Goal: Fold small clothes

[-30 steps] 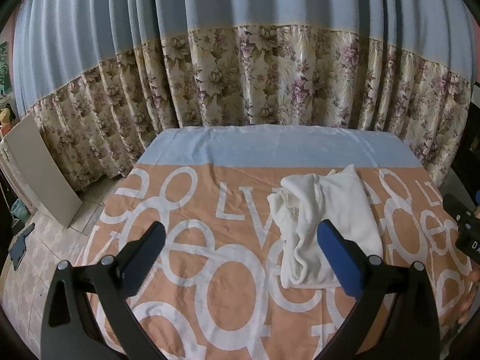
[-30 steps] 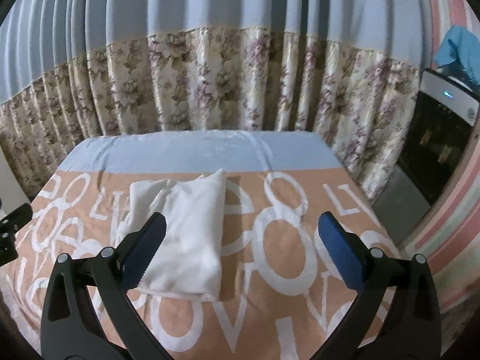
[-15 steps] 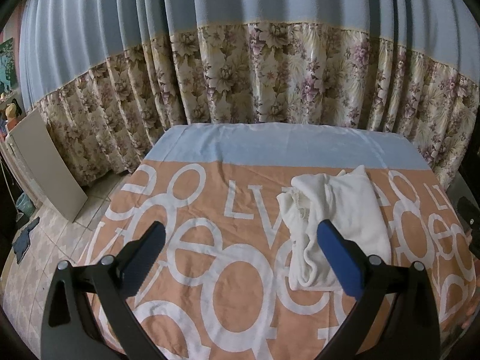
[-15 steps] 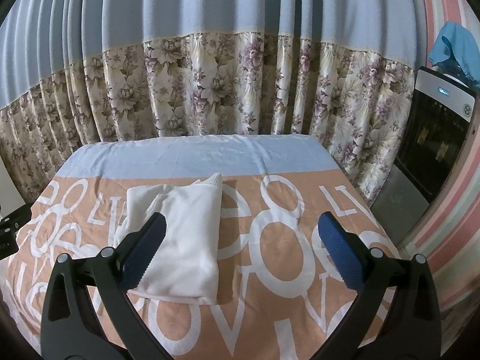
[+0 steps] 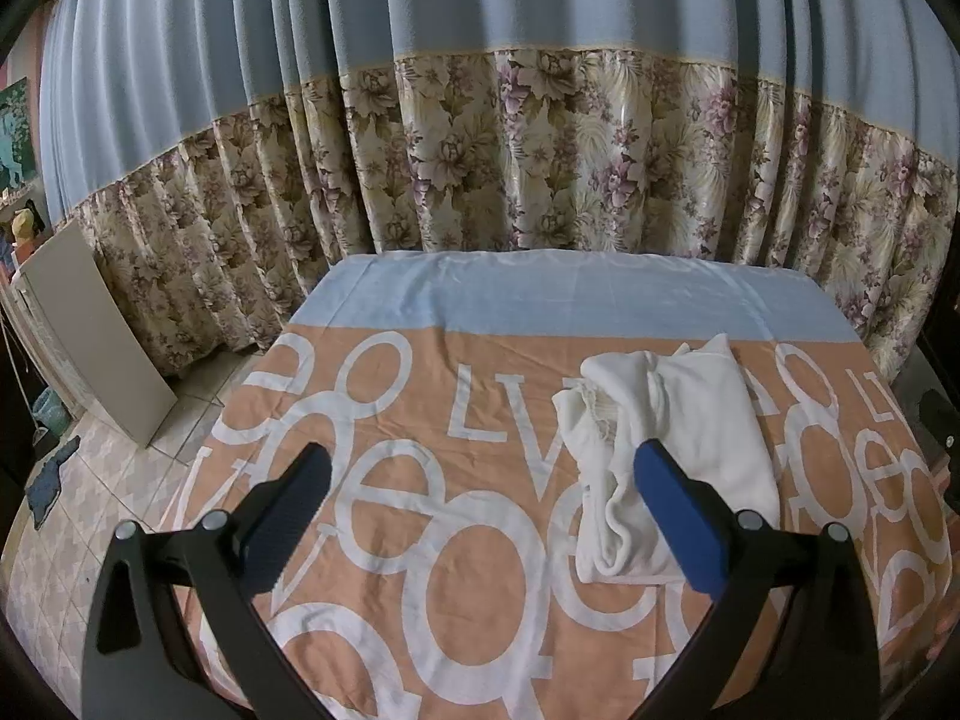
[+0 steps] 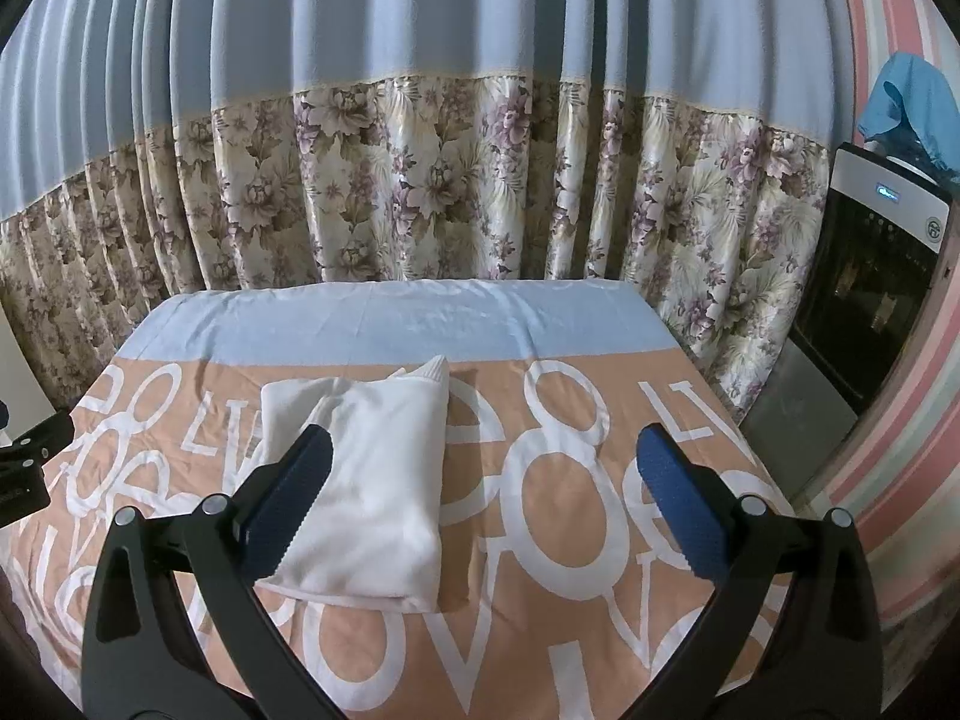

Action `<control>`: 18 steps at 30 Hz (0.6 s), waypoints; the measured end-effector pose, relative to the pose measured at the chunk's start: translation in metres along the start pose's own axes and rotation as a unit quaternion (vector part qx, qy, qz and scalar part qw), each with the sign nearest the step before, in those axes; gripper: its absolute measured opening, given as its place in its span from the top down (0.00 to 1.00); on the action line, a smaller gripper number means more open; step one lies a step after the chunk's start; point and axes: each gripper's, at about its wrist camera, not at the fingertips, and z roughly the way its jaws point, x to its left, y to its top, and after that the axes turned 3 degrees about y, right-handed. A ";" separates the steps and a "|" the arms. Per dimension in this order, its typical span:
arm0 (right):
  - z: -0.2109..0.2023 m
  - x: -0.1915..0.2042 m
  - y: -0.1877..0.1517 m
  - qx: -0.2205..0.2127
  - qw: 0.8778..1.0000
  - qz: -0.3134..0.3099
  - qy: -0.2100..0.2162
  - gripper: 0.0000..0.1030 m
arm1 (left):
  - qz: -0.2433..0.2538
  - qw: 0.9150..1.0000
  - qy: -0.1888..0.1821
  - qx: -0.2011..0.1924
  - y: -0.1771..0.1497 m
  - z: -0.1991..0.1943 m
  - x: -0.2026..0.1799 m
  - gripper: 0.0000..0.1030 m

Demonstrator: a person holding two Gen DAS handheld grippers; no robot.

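Both grippers [image 5: 480,480] [image 6: 483,465] wide apart, empty; folded white garment [image 6: 372,480] on orange-lettered bedsheet [image 6: 540,540]; floral curtain [image 6: 420,180] behind.

The bed [image 5: 384,480] lies bare across its left half and along its far blue edge; the folded white garment [image 5: 690,450] occupies the right of centre; the flowered curtain [image 5: 540,168] closes off the far edge; a dark appliance [image 6: 864,300] stands past the right far corner.

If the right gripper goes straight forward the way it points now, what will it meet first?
Probably the printed bed cover, just right of the folded white garment. The open right gripper frames bare cover between its fingers; the garment lies behind its left finger. Depth is hard to judge.
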 end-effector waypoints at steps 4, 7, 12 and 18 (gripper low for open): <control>0.000 -0.001 0.001 0.001 1.000 0.001 0.001 0.03 | 0.001 1.000 0.000 0.000 0.000 0.000 0.000 0.02; -0.002 0.001 0.000 0.000 1.000 0.000 0.000 0.03 | 0.000 1.000 -0.001 0.001 0.000 0.000 0.000 0.02; -0.001 0.000 0.001 0.000 1.000 0.000 0.000 0.03 | 0.001 1.000 0.002 0.000 0.000 0.000 -0.001 0.02; -0.001 0.000 0.001 0.000 1.000 -0.002 -0.001 0.03 | 0.002 1.000 0.001 0.001 0.000 0.000 0.000 0.02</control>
